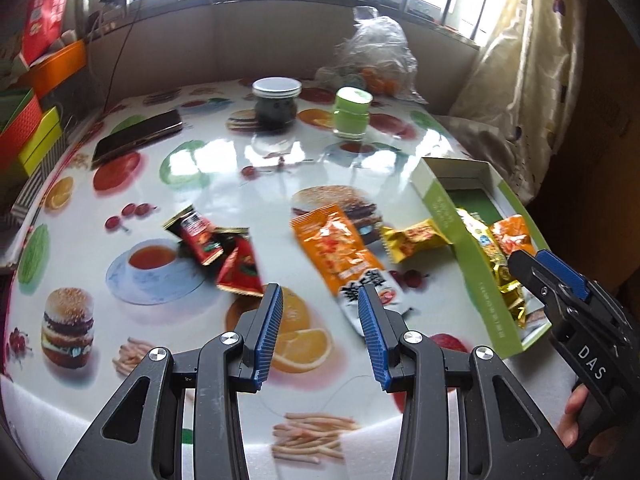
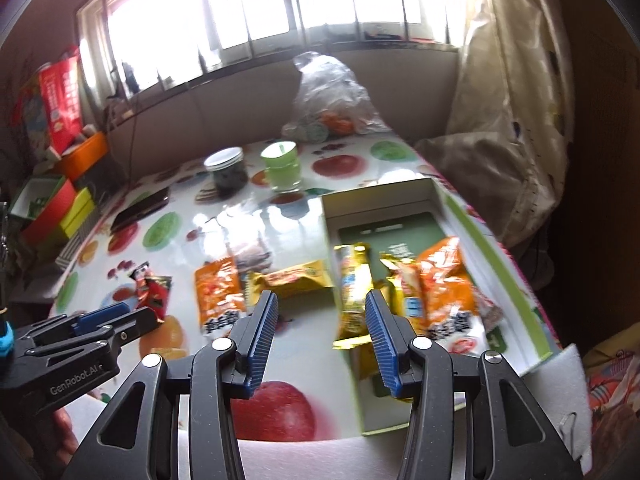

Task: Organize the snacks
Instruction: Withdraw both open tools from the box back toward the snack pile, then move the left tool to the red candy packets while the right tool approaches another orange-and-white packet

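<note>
From the left wrist view, the table [image 1: 224, 200] with its printed fruit-and-burger cloth runs wide and mostly bare on its left half, with a dark phone [image 1: 138, 138] near the far left edge. Two red packets [image 1: 218, 250] lie overlapping left of centre. The left gripper [image 1: 320, 304] hovers above the near table, its jaws partly apart with nothing between them. Just beyond its right finger lies the long orange packet [image 1: 340, 254], then a yellow packet [image 1: 416, 240] touching the wall of the green box [image 1: 472, 256], which sits along the table's right edge. The right gripper [image 1: 532, 268] shows here from the side, over the box; its gap cannot be judged from this angle.

The right wrist view opens the box's inside [image 2: 404, 236]: a gold packet [image 2: 354, 292] and an orange packet [image 2: 444, 284] lie together at its near end, while the far end is bare green floor. The right gripper [image 2: 322, 310] stands partly apart and empty, straddling the box's left wall. Only this view shows the box's right wall [image 2: 504, 264] at the table's edge. A dark jar [image 2: 226, 172] and green cup [image 2: 282, 166] stand far back, well apart from the snacks.
</note>
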Motion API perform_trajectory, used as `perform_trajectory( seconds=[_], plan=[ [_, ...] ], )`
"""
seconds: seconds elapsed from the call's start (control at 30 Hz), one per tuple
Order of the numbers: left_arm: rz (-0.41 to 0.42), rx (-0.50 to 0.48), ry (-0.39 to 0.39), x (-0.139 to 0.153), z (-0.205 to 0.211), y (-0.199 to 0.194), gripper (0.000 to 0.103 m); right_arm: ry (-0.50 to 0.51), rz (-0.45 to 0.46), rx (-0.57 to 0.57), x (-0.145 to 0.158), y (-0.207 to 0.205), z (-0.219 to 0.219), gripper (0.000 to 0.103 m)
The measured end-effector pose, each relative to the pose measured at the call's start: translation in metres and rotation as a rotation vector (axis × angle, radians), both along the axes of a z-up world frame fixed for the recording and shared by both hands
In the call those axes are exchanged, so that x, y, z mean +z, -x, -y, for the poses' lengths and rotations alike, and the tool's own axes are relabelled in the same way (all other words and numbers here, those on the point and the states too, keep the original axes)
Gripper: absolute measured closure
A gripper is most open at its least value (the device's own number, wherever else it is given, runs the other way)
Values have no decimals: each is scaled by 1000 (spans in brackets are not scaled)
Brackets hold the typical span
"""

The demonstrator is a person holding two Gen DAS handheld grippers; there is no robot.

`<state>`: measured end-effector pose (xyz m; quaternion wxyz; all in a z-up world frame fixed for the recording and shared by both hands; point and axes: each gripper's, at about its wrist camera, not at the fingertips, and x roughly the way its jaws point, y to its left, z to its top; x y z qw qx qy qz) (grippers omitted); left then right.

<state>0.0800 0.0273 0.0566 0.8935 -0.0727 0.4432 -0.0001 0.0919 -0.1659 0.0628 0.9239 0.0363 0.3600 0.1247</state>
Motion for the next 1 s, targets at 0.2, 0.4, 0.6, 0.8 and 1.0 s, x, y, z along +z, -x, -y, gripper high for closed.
perform_trajectory(
  seconds=[0.2, 0.4, 0.6, 0.8, 1.0],
  plan=[
    [-23, 42, 11, -11, -22, 2, 62, 12, -24, 66, -10, -9, -27, 58],
    [-42, 82, 15, -20, -42, 3, 62, 27, -57, 148, -25, -14, -53, 58],
    [-57, 100, 28, -28, -56, 1, 62, 60, -109, 220, -41, -21, -77, 58],
    [-66, 118, 38, -34, -67, -1, 62, 71, -150, 278, -55, -22, -93, 50],
    [-77, 119, 46, -39, -72, -4, 62, 118, -174, 302, -64, -27, -101, 46]
  ],
)
